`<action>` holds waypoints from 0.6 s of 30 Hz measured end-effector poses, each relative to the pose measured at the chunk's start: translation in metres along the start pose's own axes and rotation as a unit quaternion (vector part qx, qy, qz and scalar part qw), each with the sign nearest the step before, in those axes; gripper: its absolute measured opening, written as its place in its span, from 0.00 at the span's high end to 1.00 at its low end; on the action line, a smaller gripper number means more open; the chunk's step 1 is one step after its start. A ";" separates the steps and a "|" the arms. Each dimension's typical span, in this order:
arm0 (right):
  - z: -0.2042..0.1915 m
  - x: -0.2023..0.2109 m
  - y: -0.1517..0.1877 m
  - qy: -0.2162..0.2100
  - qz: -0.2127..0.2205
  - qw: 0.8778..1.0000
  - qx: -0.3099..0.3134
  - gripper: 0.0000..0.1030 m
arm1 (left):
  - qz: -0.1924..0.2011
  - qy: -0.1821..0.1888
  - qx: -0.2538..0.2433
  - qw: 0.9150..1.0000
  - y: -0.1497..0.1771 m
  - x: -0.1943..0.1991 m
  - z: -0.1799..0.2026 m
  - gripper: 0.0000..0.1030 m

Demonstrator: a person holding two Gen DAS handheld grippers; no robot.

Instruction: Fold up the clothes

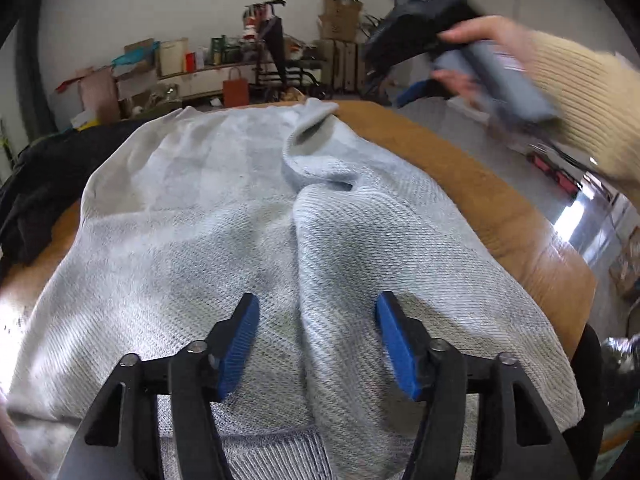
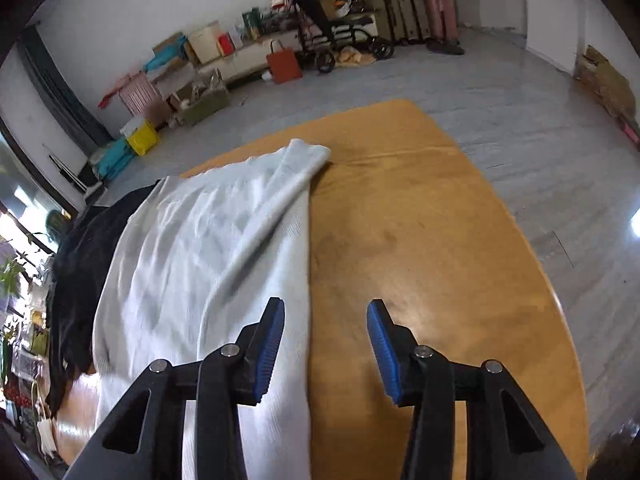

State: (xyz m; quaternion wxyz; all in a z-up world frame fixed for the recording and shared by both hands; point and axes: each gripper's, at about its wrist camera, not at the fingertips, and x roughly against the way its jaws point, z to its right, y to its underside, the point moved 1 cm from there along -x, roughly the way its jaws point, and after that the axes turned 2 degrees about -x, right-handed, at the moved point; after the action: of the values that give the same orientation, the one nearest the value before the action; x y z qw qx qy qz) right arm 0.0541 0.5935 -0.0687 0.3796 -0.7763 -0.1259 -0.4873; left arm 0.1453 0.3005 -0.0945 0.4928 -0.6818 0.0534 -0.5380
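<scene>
Lying along the table's (image 2: 420, 240) left side, the pale grey sweater (image 1: 224, 216) has a sleeve folded over its middle, and dark clothes (image 2: 80, 280) crowd its far-left edge. Only the left wrist view shows the right hand (image 1: 480, 60), blurred, raised near the table's right edge. Both the left gripper (image 1: 318, 342) and right gripper (image 2: 326, 350) stand released, grasping nothing.

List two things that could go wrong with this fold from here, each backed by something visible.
1. The folded-over sleeve lies bunched and ridged on the grey sweater, so the next fold may trap wrinkles.
2. The sweater overlaps the dark clothes at the table edge; both grippers are open, and a grab could snag both.
</scene>
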 end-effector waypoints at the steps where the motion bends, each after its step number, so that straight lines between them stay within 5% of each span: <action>1: -0.005 -0.011 -0.006 0.000 -0.011 1.000 0.001 0.53 | 0.004 0.002 0.007 1.000 0.001 -0.002 -0.003 0.31; 5: -0.020 -0.070 -0.033 -0.002 -0.037 0.999 -0.022 0.53 | 0.002 0.052 0.053 0.997 0.002 -0.010 -0.024 0.28; 8: -0.024 -0.104 -0.041 -0.023 -0.041 0.997 -0.056 0.54 | 0.005 0.054 0.050 0.997 0.002 -0.009 -0.025 0.28; 18: -0.038 -0.132 -0.075 0.020 -0.011 0.998 -0.063 0.59 | 0.008 0.069 0.060 0.996 0.001 -0.014 -0.035 0.27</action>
State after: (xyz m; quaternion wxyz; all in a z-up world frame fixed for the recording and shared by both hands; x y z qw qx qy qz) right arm -0.0786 0.6401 -0.1368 0.3271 -0.7872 -0.0955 -0.5141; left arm 0.1126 0.2873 -0.1069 0.5321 -0.6121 0.0608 -0.5818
